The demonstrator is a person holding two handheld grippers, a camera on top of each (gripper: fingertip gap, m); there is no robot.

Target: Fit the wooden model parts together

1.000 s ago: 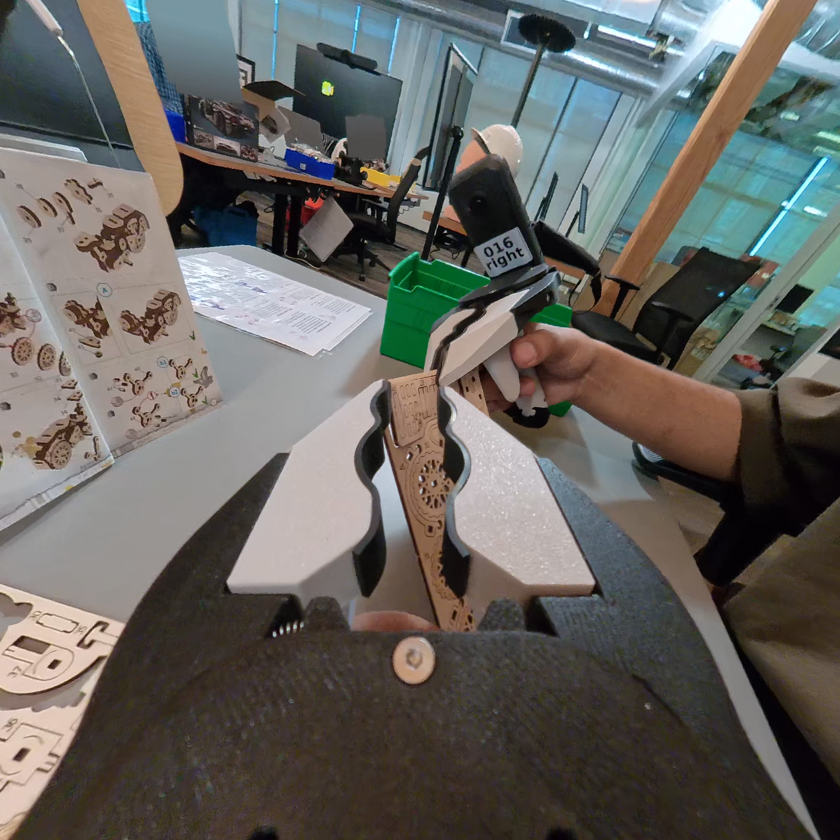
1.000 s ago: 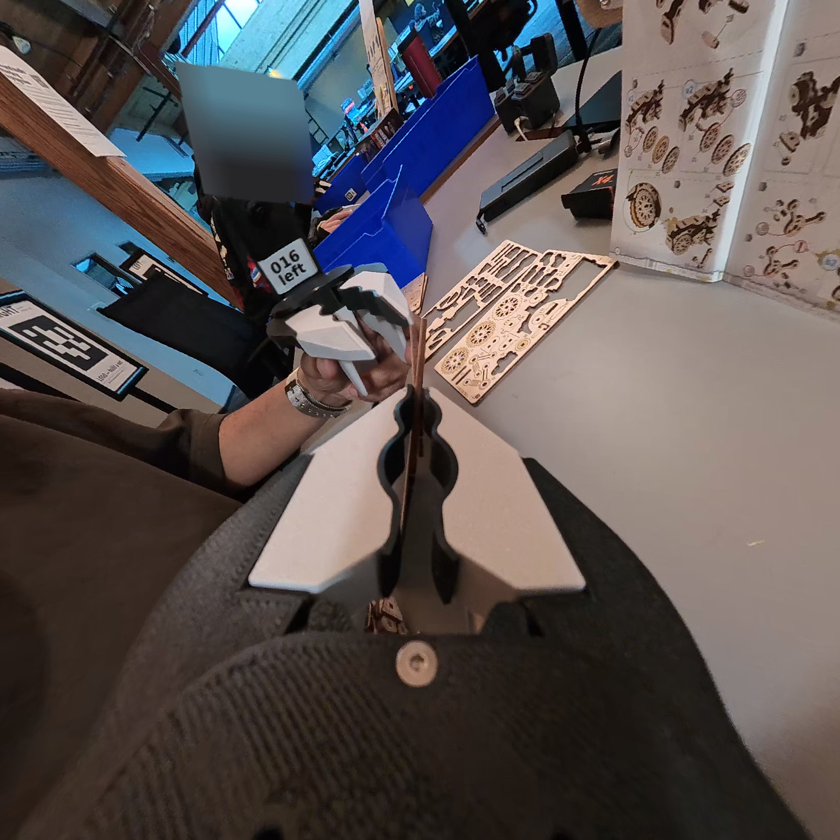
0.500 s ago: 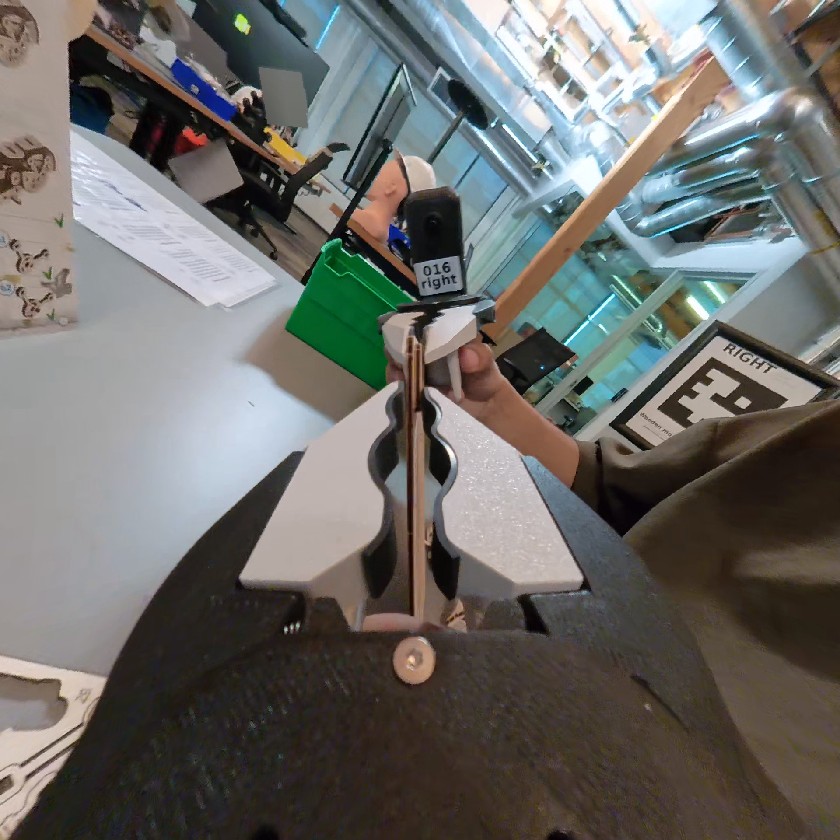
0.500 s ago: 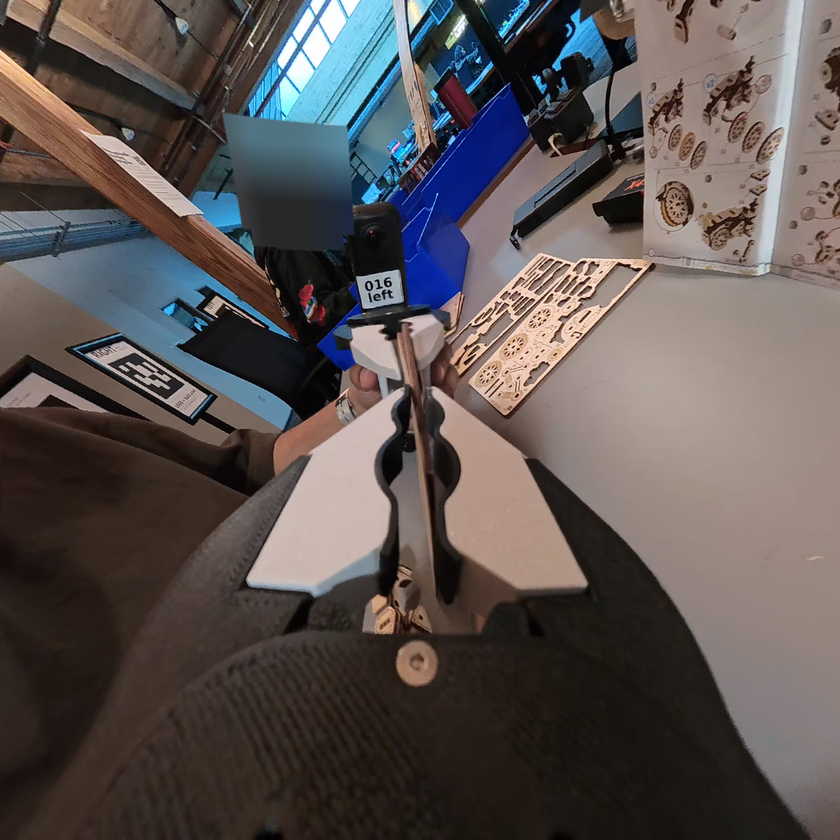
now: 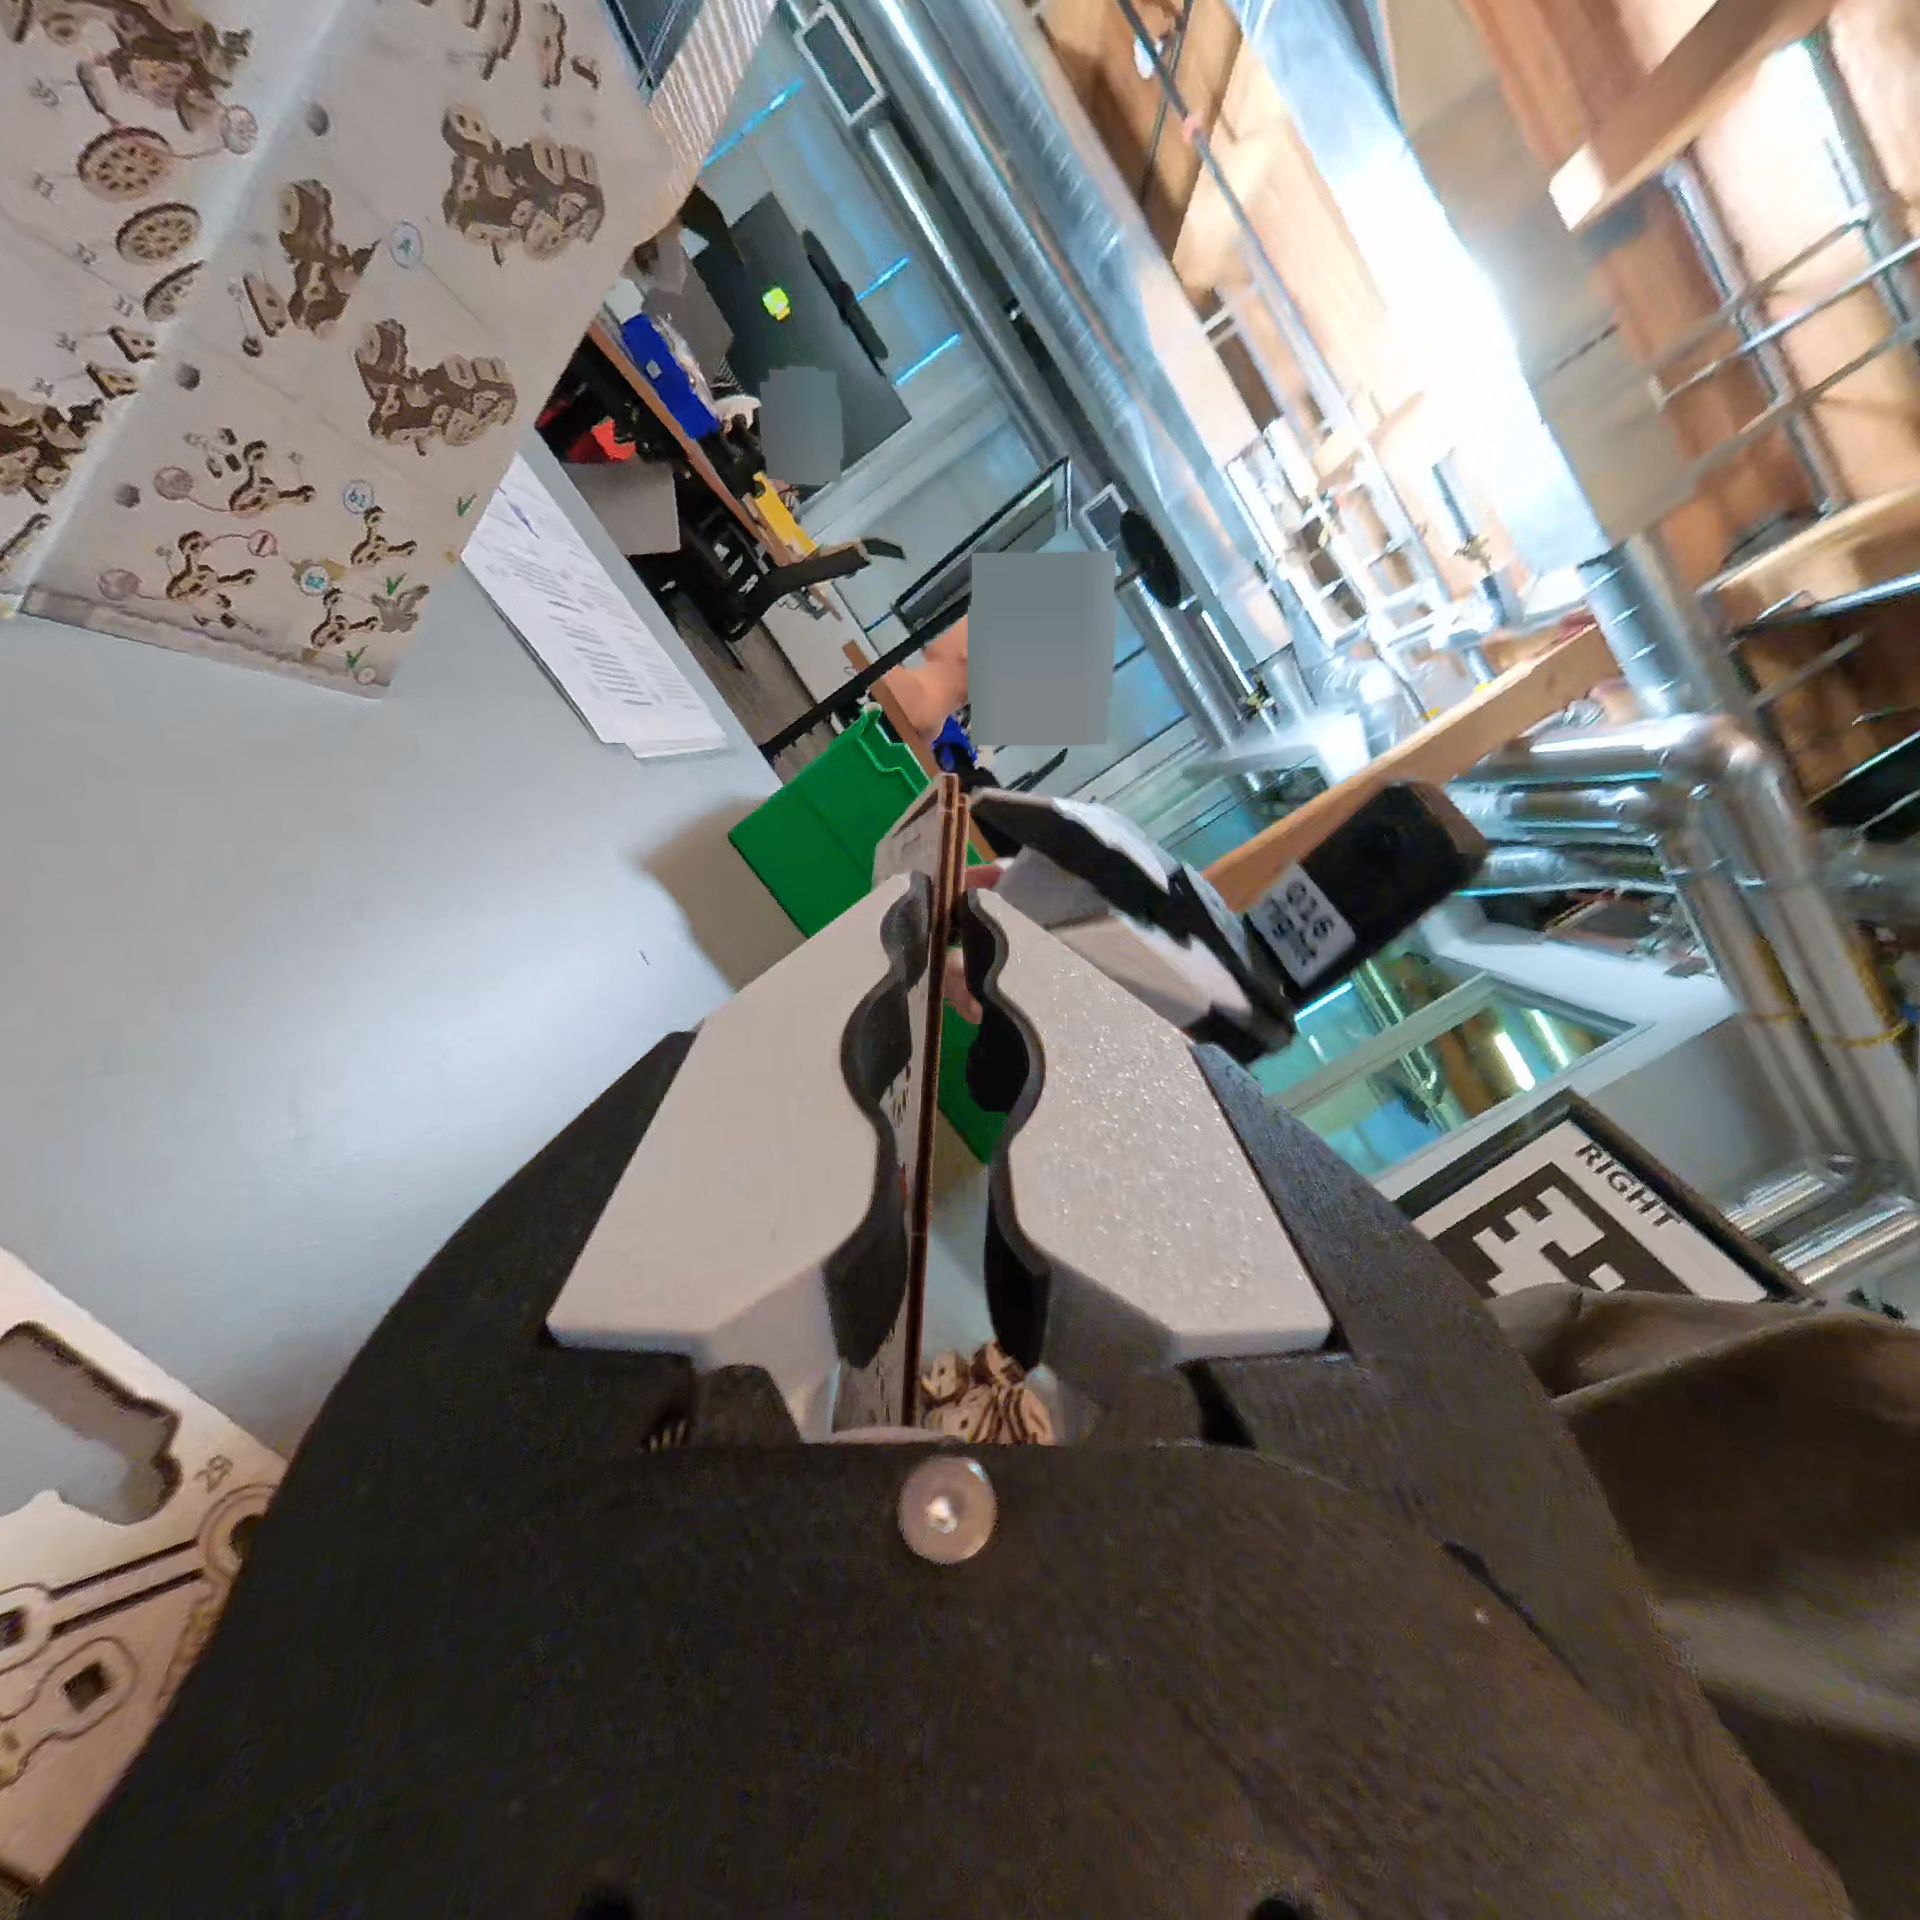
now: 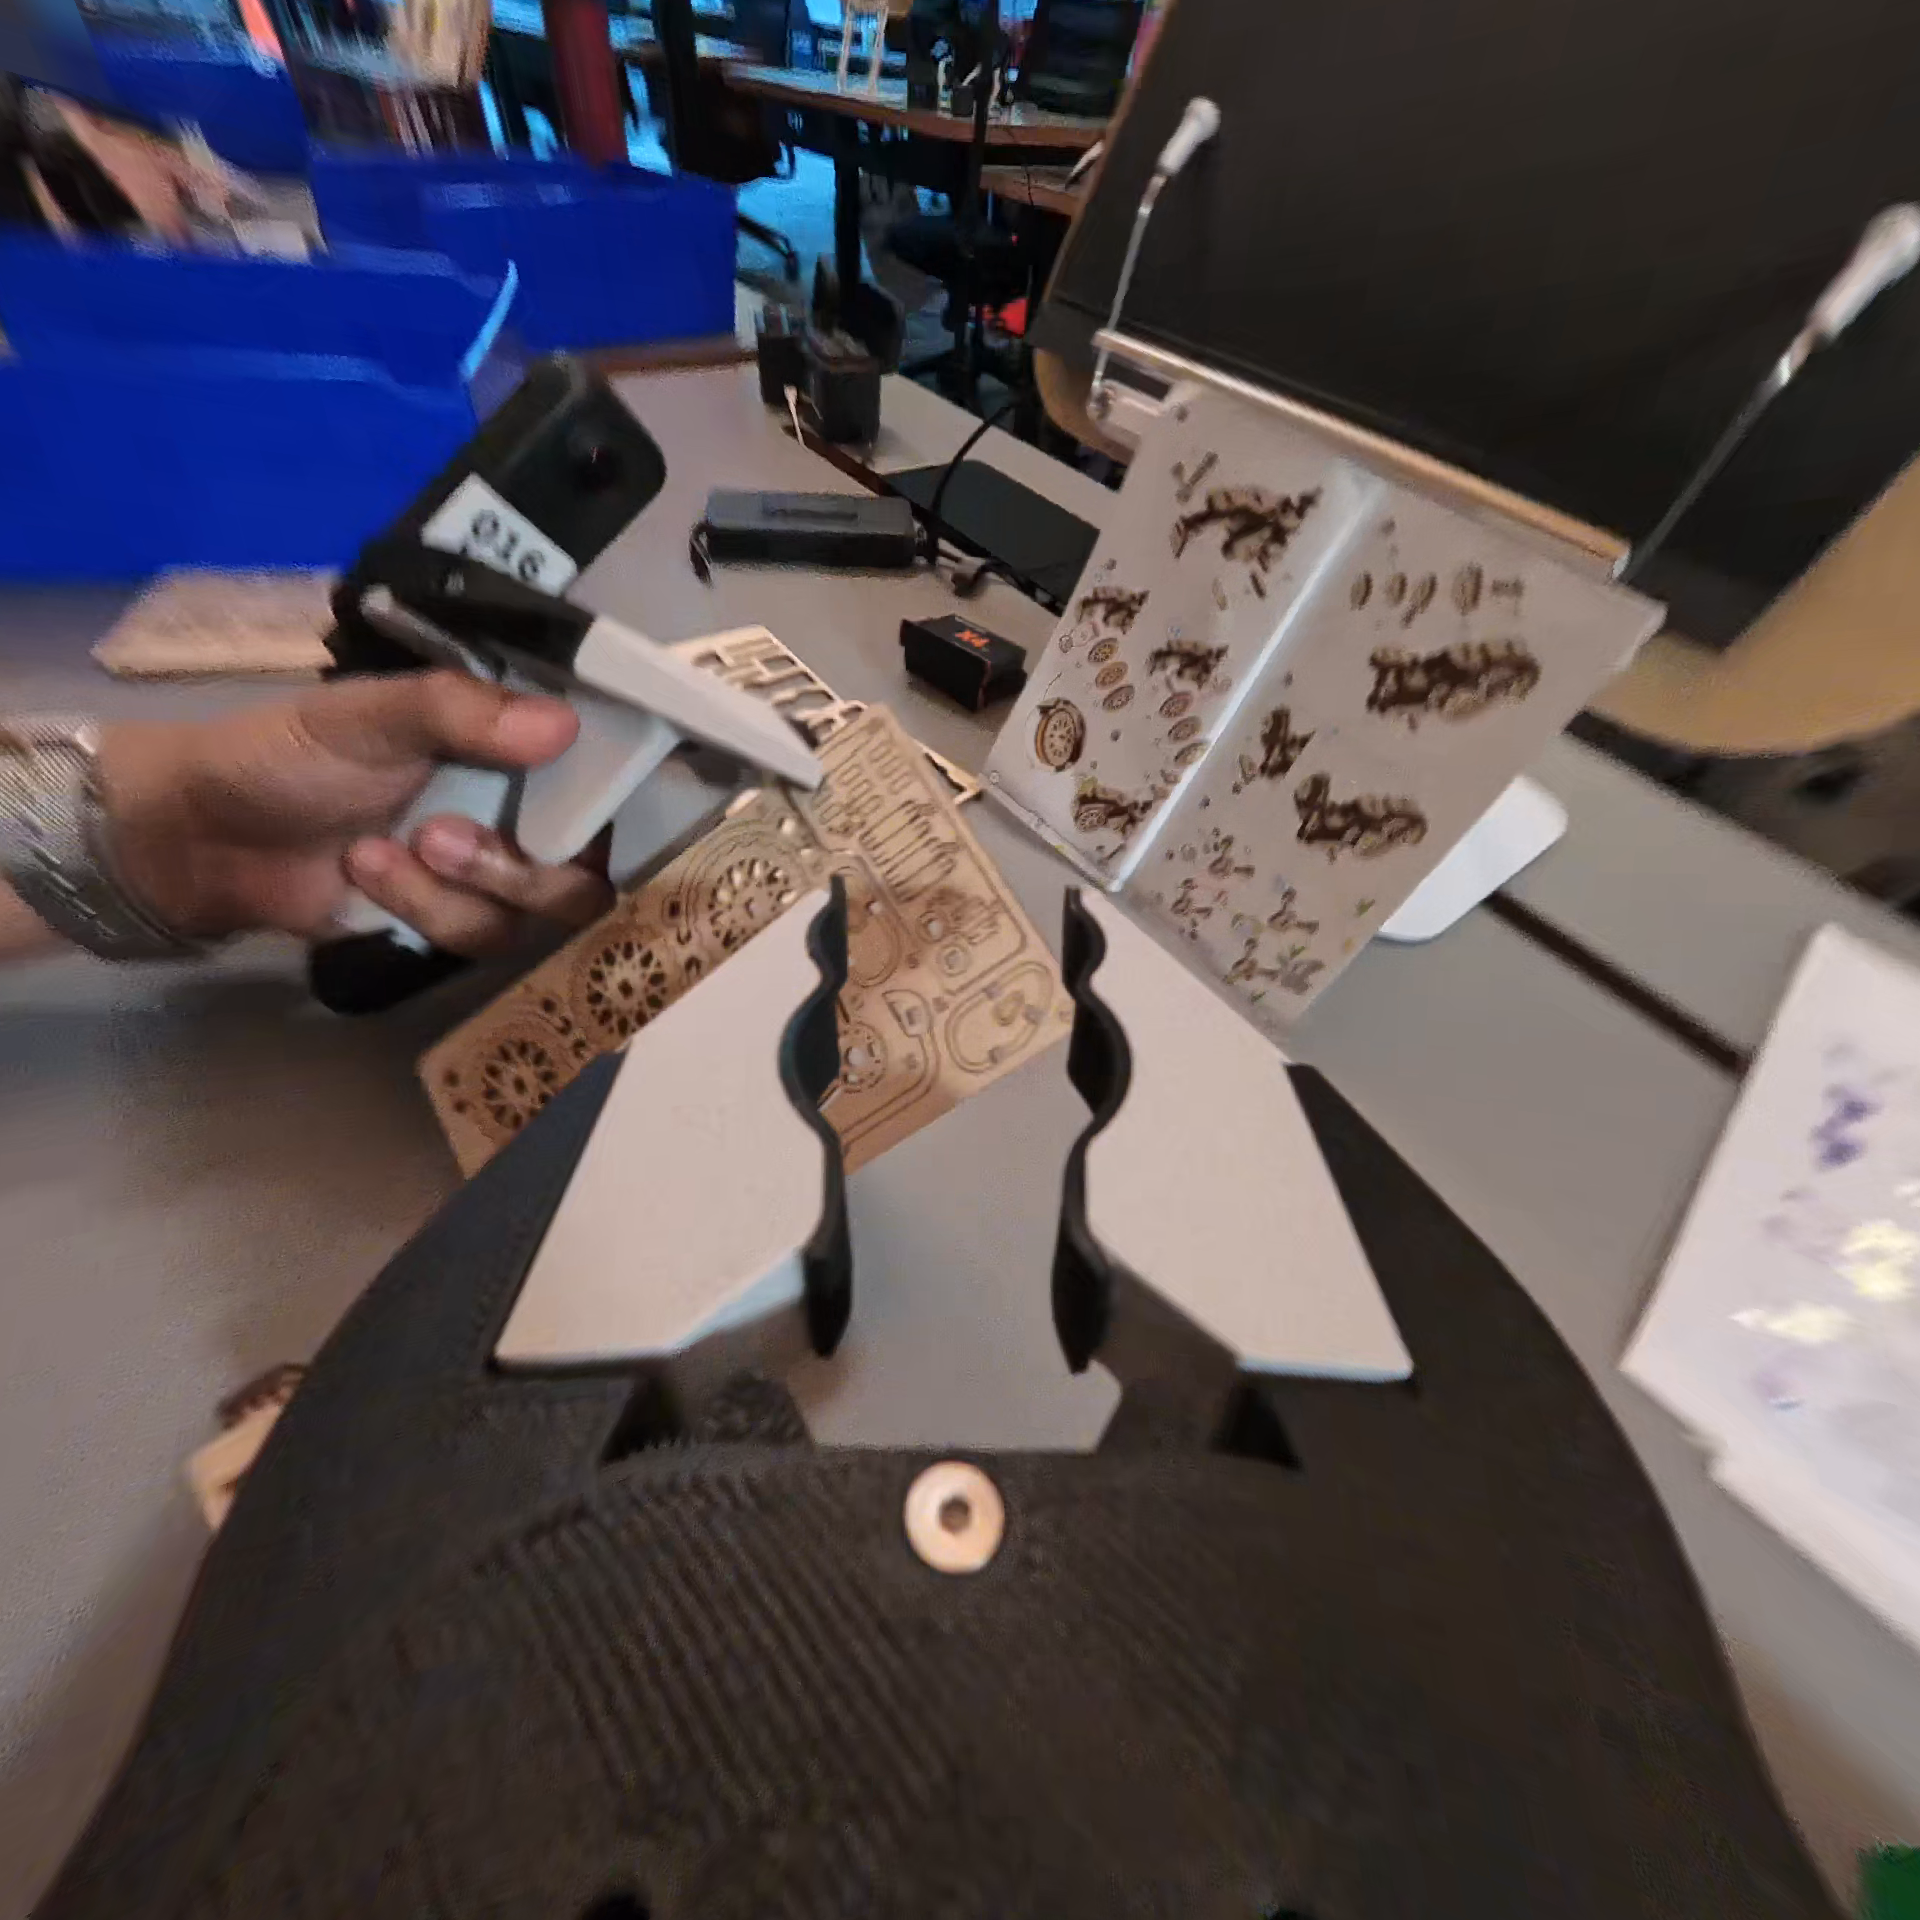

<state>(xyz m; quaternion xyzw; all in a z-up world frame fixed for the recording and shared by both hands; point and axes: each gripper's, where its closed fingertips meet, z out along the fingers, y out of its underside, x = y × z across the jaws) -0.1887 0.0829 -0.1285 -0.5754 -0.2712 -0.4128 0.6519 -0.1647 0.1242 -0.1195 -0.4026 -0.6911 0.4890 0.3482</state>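
My left gripper (image 5: 940, 904) is shut on a thin laser-cut wooden sheet (image 5: 928, 1122), which I see edge-on between its jaws. In the right wrist view the same sheet (image 6: 665, 977) hangs tilted above the grey table (image 6: 208, 1164), pinched at its upper edge by the left gripper (image 6: 800, 771) in a person's hand. My right gripper (image 6: 951, 899) is open and empty, a short way back from the sheet's near edge. In the left wrist view the right gripper (image 5: 951, 821) is at the sheet's far end, its jaws either side of it.
An upright instruction booklet (image 6: 1247, 707) stands behind the sheet. Another wooden sheet (image 6: 748, 660), a small black box (image 6: 961, 660) and a black charger (image 6: 810, 525) lie beyond. Blue bins (image 6: 260, 416) are at the left, papers (image 6: 1818, 1247) at the right, and a green bin (image 5: 821, 831) at the table edge. Left tips to right tips: about 6 cm.
My right gripper has let go of the wooden sheet, opened and drawn back. The left gripper now holds the sheet alone and has tilted. Both views have swung round.
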